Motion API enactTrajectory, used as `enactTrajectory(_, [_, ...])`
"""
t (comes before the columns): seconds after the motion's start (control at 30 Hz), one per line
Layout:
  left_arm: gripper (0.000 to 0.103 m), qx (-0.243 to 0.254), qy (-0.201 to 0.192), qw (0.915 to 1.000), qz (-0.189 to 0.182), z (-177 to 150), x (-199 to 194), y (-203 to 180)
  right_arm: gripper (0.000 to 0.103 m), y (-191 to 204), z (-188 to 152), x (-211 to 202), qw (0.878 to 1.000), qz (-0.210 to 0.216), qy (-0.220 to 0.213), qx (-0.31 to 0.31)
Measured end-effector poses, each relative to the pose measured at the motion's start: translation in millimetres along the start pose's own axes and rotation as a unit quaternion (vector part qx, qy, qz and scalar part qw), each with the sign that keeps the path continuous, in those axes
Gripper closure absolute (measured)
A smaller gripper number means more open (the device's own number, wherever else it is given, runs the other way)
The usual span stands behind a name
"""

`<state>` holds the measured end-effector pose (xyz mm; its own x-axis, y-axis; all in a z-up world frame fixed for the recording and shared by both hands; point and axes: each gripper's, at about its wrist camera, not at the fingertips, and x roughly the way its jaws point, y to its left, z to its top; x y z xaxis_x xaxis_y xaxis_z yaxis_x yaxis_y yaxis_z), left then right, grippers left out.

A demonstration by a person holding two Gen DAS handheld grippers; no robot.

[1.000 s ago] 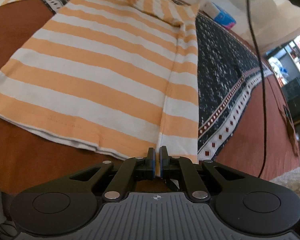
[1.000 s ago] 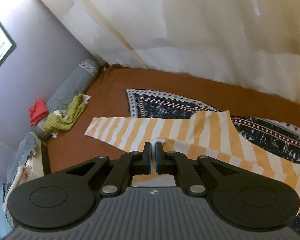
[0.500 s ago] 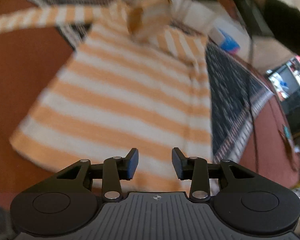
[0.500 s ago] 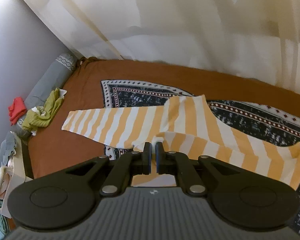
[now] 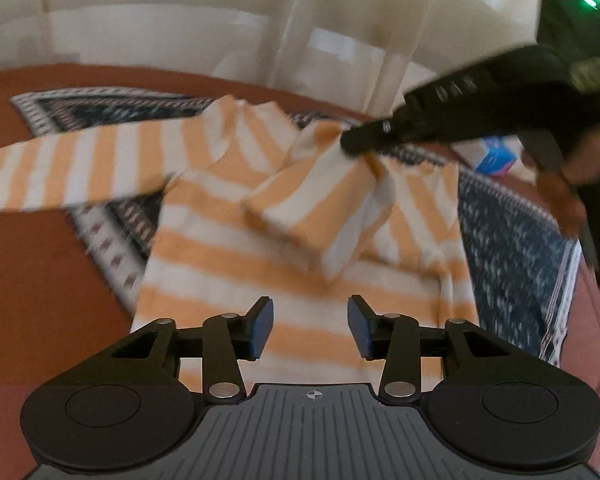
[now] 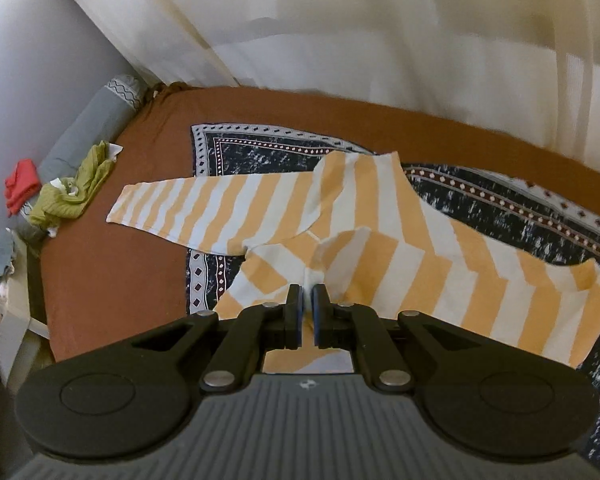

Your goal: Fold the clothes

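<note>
While our left gripper [image 5: 310, 330] hung over the striped shirt [image 5: 300, 264], its jaws were opening with nothing between them. We saw the shirt spread on the patterned blanket [image 6: 260, 152]. Our right gripper [image 6: 306, 312] was clamped on a lifted fold of it.

place: my bedroom at home | bed [image 6: 100, 280] under a brown sheet, patterned throw [image 6: 260, 152] on it | cream curtains [image 6: 380, 40] behind | grey bolster [image 6: 88, 128] by the wall | loose clothes [image 6: 72, 196] piled at the edge
</note>
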<state>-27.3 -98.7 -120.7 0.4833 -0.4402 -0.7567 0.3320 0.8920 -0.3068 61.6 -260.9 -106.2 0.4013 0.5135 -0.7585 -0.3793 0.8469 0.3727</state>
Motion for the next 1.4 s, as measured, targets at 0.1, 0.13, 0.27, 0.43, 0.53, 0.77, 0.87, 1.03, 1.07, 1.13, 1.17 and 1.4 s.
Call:
enactTrajectory(0.1, [0.041, -0.009, 0.009, 0.9982, -0.059, 17.5, 14.6, 20.3, 0.096, -1.2, 3.0, 1.7, 1.000, -0.010, -0.008, 0.023])
enactTrajectory(0.13, [0.040, -0.021, 0.016, 0.9959, -0.086, 22.4, 18.4, 29.5, 0.096, -1.5, 3.4, 2.1, 0.999, -0.016, -0.013, 0.033])
enactTrajectory(0.27, [0.036, -0.052, 0.040, 0.9840, -0.166, 42.5, 41.6, 57.9, 0.096, -2.2, 3.9, 5.6, 0.996, -0.037, -0.023, 0.072])
enactTrajectory(0.43, [0.043, -0.047, 0.096, 0.9806, -0.164, 49.1, 81.3, 66.1, 0.096, -1.2, -10.5, -0.6, 0.989, -0.091, -0.040, 0.111])
enactTrajectory(0.53, [0.044, -0.031, 0.103, 0.9790, -0.173, 49.2, 86.5, 64.3, 0.094, -2.4, -24.5, -8.1, 0.982, -0.128, -0.048, 0.132])
enactTrajectory(0.77, [0.078, -0.042, 0.087, 0.9791, -0.179, 50.4, 91.1, 60.1, 0.088, -15.0, -93.7, -24.7, 0.961, -0.210, -0.026, 0.179])
enactTrajectory(0.87, [0.103, -0.055, 0.068, 0.9812, -0.172, 54.7, 92.2, 59.2, 0.086, -17.7, -111.1, -25.6, 0.954, -0.226, -0.025, 0.195])
enactTrajectory(1.03, [0.103, -0.032, 0.024, 0.9887, -0.145, 58.5, 75.2, 59.0, 0.085, -41.5, -101.3, -22.5, 0.950, -0.237, -0.047, 0.197])
enactTrajectory(1.07, [0.103, -0.030, 0.020, 0.9894, -0.141, 58.9, 72.6, 60.0, 0.085, -47.8, -94.1, -20.4, 0.949, -0.243, -0.051, 0.192])
enactTrajectory(1.13, [0.103, -0.023, 0.011, 0.9912, -0.130, 58.6, 66.5, 62.1, 0.084, -60.6, -76.2, -16.4, 0.949, -0.255, -0.060, 0.178])
enactTrajectory(1.17, [0.103, -0.024, 0.007, 0.9918, -0.125, 58.6, 64.3, 63.6, 0.083, -66.9, -67.2, -14.5, 0.948, -0.261, -0.065, 0.170])
enactTrajectory(1.4, [0.103, -0.024, -0.004, 0.9947, -0.100, 56.1, 50.6, 74.2, 0.077, -99.6, -24.9, -15.9, 0.944, -0.274, -0.075, 0.168])
